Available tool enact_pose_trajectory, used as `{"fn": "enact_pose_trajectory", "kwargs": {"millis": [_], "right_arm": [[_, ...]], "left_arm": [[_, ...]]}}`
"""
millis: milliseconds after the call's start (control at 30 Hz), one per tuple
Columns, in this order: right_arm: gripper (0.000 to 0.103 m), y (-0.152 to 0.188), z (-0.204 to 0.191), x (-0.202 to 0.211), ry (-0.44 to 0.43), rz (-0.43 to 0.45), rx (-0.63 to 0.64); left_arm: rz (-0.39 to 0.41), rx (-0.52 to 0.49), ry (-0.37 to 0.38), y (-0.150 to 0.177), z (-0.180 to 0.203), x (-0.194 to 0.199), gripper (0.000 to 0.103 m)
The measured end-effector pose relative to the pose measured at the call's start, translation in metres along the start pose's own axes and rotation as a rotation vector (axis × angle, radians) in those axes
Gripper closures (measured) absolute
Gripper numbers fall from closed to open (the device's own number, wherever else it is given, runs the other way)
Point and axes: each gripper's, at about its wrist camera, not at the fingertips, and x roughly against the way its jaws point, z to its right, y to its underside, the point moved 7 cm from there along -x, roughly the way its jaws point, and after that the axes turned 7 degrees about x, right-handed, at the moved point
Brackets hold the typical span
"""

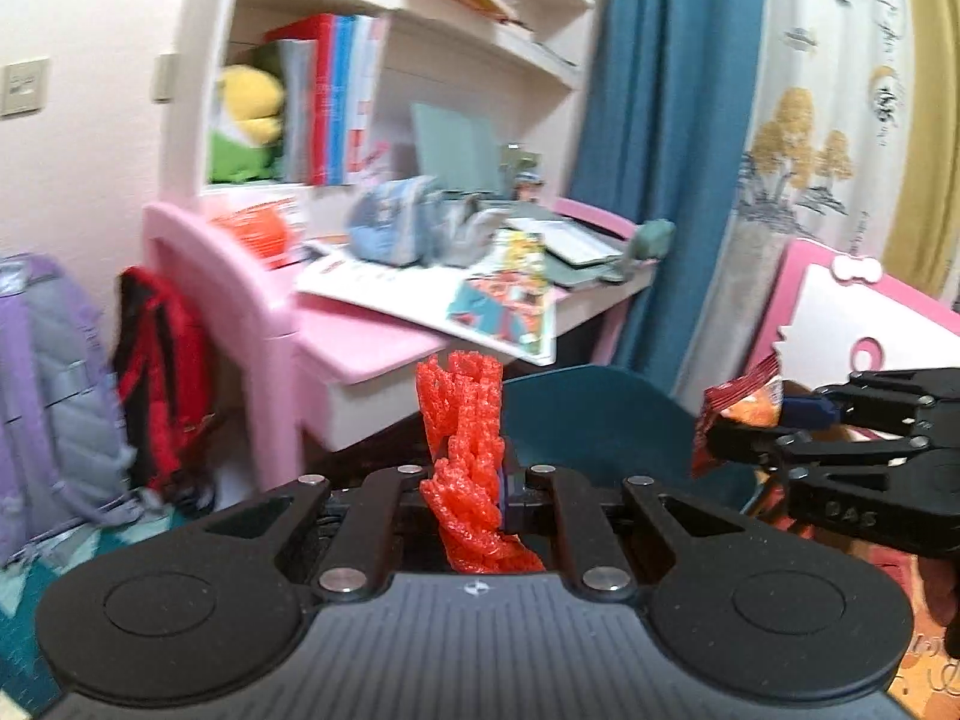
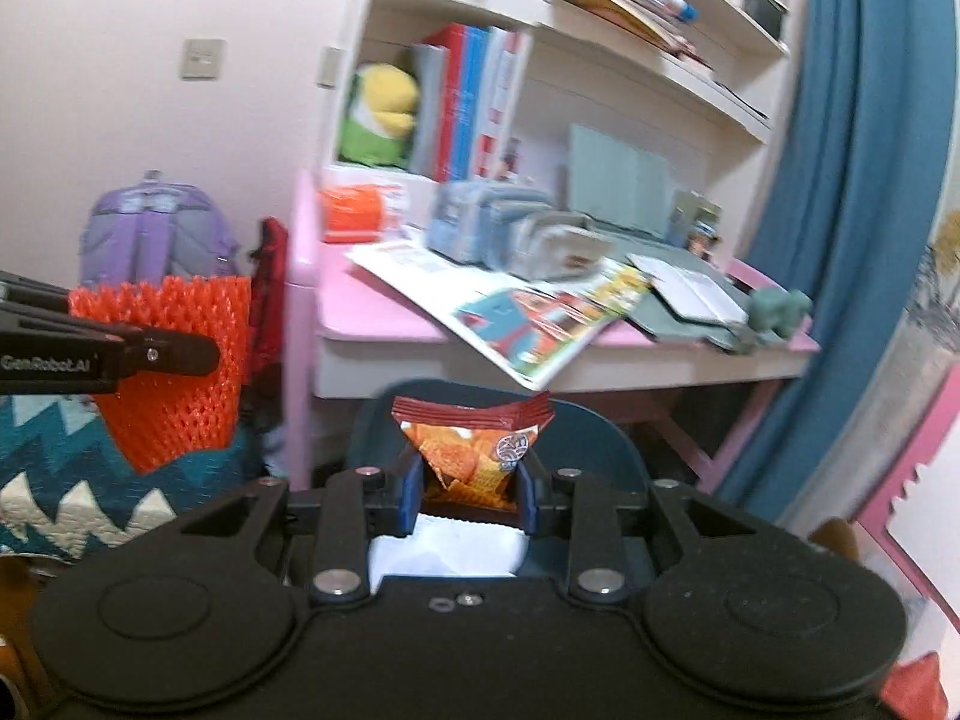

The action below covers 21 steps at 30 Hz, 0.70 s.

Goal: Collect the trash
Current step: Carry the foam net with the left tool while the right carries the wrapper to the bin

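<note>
My left gripper point(image 1: 474, 480) is shut on a piece of red foam fruit netting point(image 1: 465, 414), which sticks up between the pads. From the right wrist view the same netting point(image 2: 174, 372) hangs as a wide orange-red sheet from the left gripper point(image 2: 204, 354) at the left edge. My right gripper point(image 2: 465, 495) is shut on an orange and dark red snack bag point(image 2: 471, 450), whose crimped top flares above the blue pads. In the left wrist view the right gripper point(image 1: 756, 426) comes in from the right with the snack bag point(image 1: 741, 405). Both are held up in the air in front of a pink desk.
The pink desk point(image 2: 372, 324) carries an open magazine point(image 2: 528, 324), blue pouches and an orange net. A teal chair point(image 1: 606, 420) stands under the desk. A purple backpack point(image 2: 153, 228) and a red bag point(image 1: 159, 360) lean at the left. A blue curtain point(image 1: 666, 138) hangs at the right.
</note>
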Motion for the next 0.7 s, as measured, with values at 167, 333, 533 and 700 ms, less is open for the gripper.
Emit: {"fn": "enact_pose_trajectory", "kwargs": {"millis": [167,333,533,700], "right_arm": [[0.074,0.019,0.024,-0.029,0.016,-0.086,0.007],[0.074,0.042,0.037,-0.066,-0.002,-0.209,0.001],[0.074,0.057,0.042,-0.093,-0.050,-0.312,0.000],[0.074,0.059,0.039,-0.100,-0.070,-0.371,0.054]], "left_arm": [[-0.046,-0.028,0.051,-0.003,0.042,-0.041,0.092],[-0.120,-0.053,0.066,0.005,0.070,-0.084,0.092],[-0.210,-0.089,0.045,0.020,0.086,-0.134,0.092],[-0.279,-0.092,0.026,0.033,0.088,-0.168,0.092]]}}
